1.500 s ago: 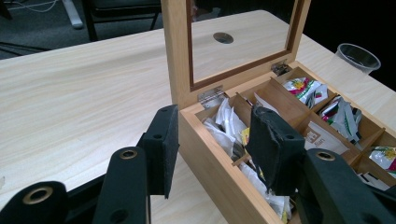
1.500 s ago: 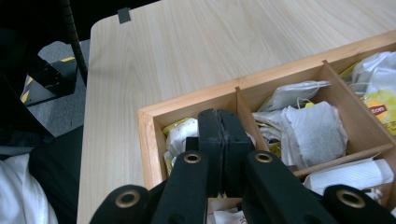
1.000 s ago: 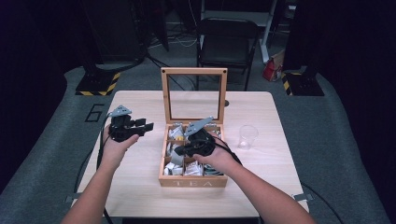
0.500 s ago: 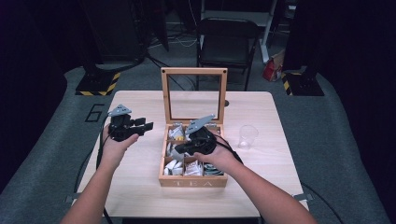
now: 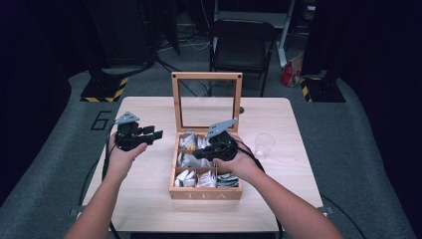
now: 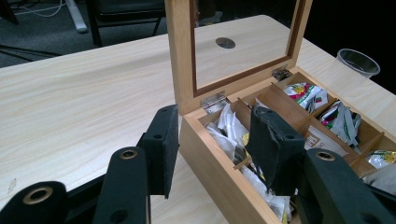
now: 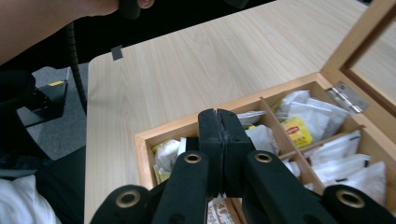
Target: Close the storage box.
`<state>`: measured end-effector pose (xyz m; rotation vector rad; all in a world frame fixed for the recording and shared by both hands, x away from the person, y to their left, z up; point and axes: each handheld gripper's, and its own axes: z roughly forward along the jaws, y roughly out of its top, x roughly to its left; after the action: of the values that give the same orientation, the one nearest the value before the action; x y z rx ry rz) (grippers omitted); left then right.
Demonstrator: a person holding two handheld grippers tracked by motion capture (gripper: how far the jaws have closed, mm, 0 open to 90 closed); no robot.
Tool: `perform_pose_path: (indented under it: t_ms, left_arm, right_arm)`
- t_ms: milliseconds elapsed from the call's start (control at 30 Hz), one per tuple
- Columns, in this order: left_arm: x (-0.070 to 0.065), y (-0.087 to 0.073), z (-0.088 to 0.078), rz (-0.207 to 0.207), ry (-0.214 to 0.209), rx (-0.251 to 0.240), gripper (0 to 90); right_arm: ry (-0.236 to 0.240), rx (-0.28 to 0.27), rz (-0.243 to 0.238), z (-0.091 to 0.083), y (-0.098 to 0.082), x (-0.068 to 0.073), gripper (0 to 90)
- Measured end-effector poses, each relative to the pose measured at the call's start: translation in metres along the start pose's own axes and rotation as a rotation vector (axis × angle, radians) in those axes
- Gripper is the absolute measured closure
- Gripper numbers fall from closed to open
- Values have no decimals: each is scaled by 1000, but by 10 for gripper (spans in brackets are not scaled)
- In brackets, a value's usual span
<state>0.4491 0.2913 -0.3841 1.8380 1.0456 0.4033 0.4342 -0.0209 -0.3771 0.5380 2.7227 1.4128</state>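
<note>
A wooden tea box (image 5: 205,193) stands mid-table with its glass-paned lid (image 5: 207,77) upright. Several tea bags (image 5: 189,175) fill its compartments. My right gripper (image 5: 197,155) hovers over the box's middle cells, pointing left; in the right gripper view its jaws (image 7: 218,116) are shut pad to pad with nothing between them, above white and yellow tea bags (image 7: 299,130). My left gripper (image 5: 155,134) is held just left of the box. In the left gripper view it (image 6: 214,121) stands open and empty, one finger over the table, the other over the box wall (image 6: 219,163).
A clear plastic cup (image 5: 263,144) stands on the table right of the box, also seen at the far right (image 6: 357,60). A black chair (image 5: 243,47) sits beyond the table's far edge. Bare wood table (image 5: 144,199) surrounds the box.
The right gripper has shifted slightly over the box. The left hand has kept still.
</note>
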Motion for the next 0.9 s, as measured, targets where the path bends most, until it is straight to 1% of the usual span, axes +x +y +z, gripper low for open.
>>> perform_pose_path:
  t_ms: [133,167,333,500,533,600,633,667,700,767,800,900]
  left_arm:
    - [0,0,0,-1,3,-3,530]
    - [0,0,0,-1,4,-1,530]
    - [0,0,0,-1,5,-1,530]
    - [0,0,0,-2,5,4,530]
    - [0,0,0,-2,4,5,530]
    - [0,0,0,-3,5,5,530]
    - [0,0,0,-3,5,6,530]
    - [1,1,1,3,5,5,531]
    - [0,1,1,2,4,5,531]
    - [0,1,1,-1,6,2,530]
    - [0,1,2,-1,6,3,530]
    - [0,1,2,0,5,3,530]
  right_arm:
    - [-19,-6,0,-8,-2,-5,896]
    - [-24,-7,12,-9,-3,-5,896]
    - [-46,-6,22,-19,-6,-11,896]
    - [-68,-12,14,-28,-9,-17,896]
    - [-74,-12,26,-31,-10,-17,896]
    - [-86,-14,22,-35,-11,-20,896]
    - [-92,-13,33,-37,-12,-21,896]
    - [-97,-16,29,-39,-12,-22,896]
    - [-103,-15,37,-42,-13,-23,896]
    - [-115,-20,34,-46,-14,-26,896]
    - [-120,-20,46,-48,-15,-26,896]
    - [-139,-29,52,-53,-16,-30,896]
